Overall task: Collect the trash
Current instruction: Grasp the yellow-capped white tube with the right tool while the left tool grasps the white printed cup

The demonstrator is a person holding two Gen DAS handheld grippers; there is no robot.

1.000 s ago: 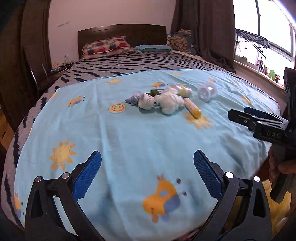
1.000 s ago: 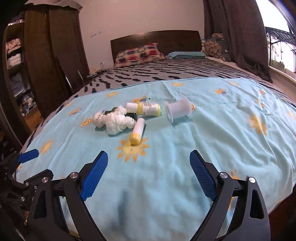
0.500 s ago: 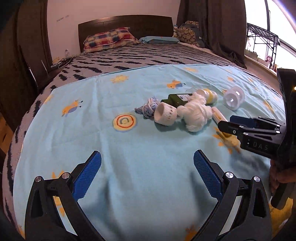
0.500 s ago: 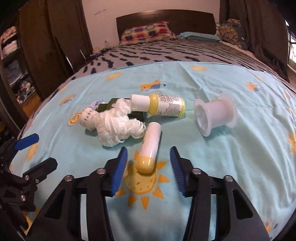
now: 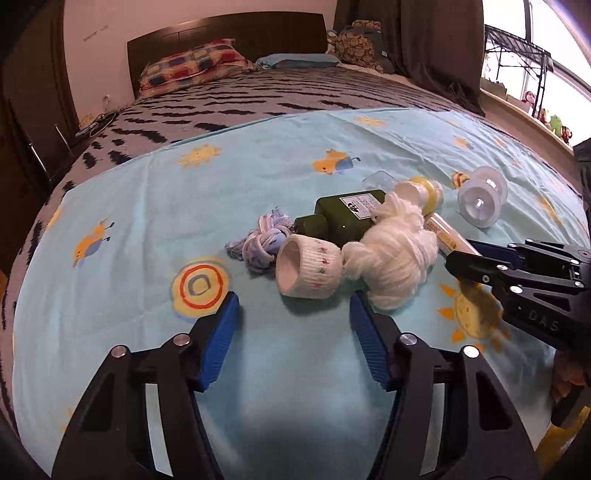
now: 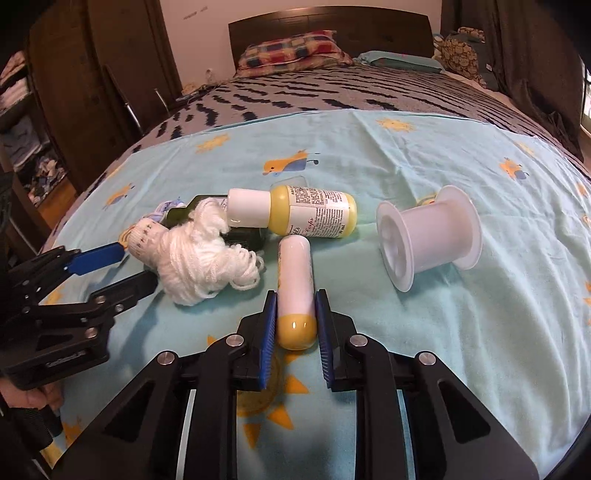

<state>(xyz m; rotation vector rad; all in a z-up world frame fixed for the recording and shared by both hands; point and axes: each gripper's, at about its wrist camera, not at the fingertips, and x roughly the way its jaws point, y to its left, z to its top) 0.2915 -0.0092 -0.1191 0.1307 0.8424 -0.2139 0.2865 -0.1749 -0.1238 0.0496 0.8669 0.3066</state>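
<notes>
A small heap of trash lies on the light blue printed sheet [image 5: 147, 206]. My right gripper [image 6: 295, 293] is shut on the yellow end of a white-and-yellow tube [image 6: 293, 266], which rests on the sheet. My left gripper [image 5: 293, 306] is closing, and its pads are not touching anything. A white knitted cuff [image 5: 308, 271] sits just ahead of its tips. A white yarn bundle [image 5: 391, 258] touches the cuff, with a dark green bottle [image 5: 347, 218] behind them. Also in the heap are a yellow bottle [image 6: 310, 216], a white plastic spool [image 6: 428, 236] and a blue-and-white fabric scrap [image 5: 262, 240].
The sheet covers the near part of a bed with a striped blanket [image 5: 258, 96], a checked pillow [image 5: 192, 70] and a dark headboard [image 5: 229, 29]. A dark wardrobe [image 6: 92, 74] stands at the left. Curtains [image 5: 436, 44] and a window sill [image 5: 535, 122] are at the right.
Both grippers moved forward to the heap. The right one closed around the white-and-yellow tube. The left one's jaws narrowed from wide open and now stand just short of the knitted cuff.
</notes>
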